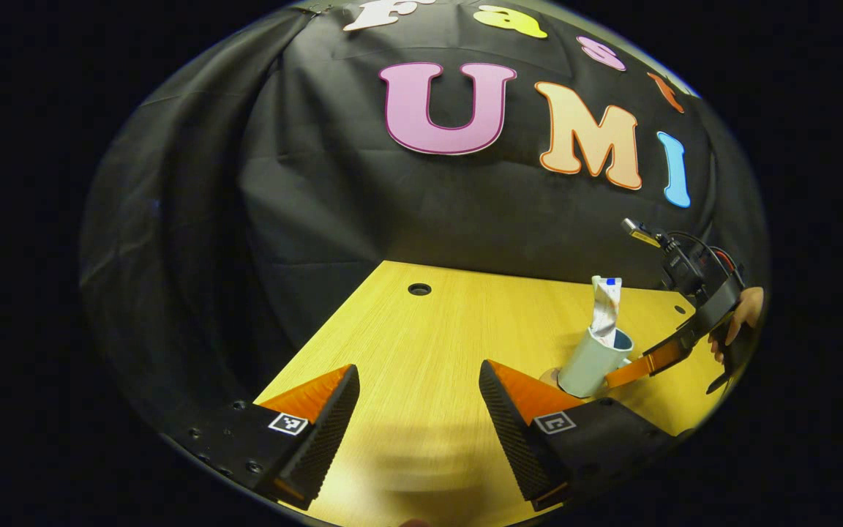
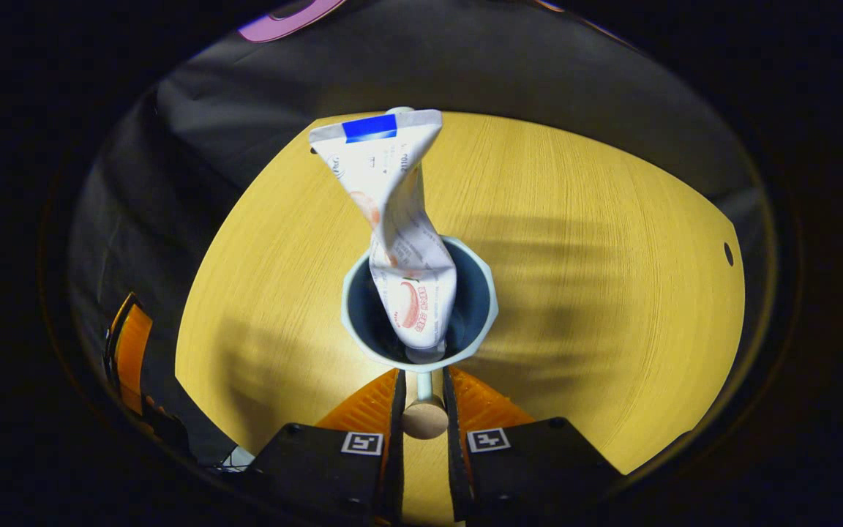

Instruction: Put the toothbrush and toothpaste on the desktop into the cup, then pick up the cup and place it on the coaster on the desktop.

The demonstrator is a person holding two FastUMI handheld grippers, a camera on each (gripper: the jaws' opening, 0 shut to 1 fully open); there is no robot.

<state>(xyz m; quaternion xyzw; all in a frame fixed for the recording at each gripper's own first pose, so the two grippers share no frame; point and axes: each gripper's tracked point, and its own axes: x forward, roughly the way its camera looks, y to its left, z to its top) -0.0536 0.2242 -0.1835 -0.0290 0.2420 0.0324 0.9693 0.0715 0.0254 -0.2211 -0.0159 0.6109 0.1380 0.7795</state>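
The right gripper [image 2: 421,399] pinches the cup [image 2: 419,304] by its handle between its fingers [image 2: 391,410], toothpaste [image 2: 399,219] standing inside, coaster [image 2: 424,419] just below. The left gripper [image 1: 418,413] hovers spread apart above the surface [image 1: 421,329].

1 cup [image 2: 419,304], 1 toothpaste tube [image 2: 399,227], 1 coaster [image 2: 424,417]

Dim booth w/ overhead light bright on the wood desktop [image 2: 582,219], soft finger-like shadows across it in right gripper view, strong fisheye bending at edges, slight blur near bottom of left gripper view.
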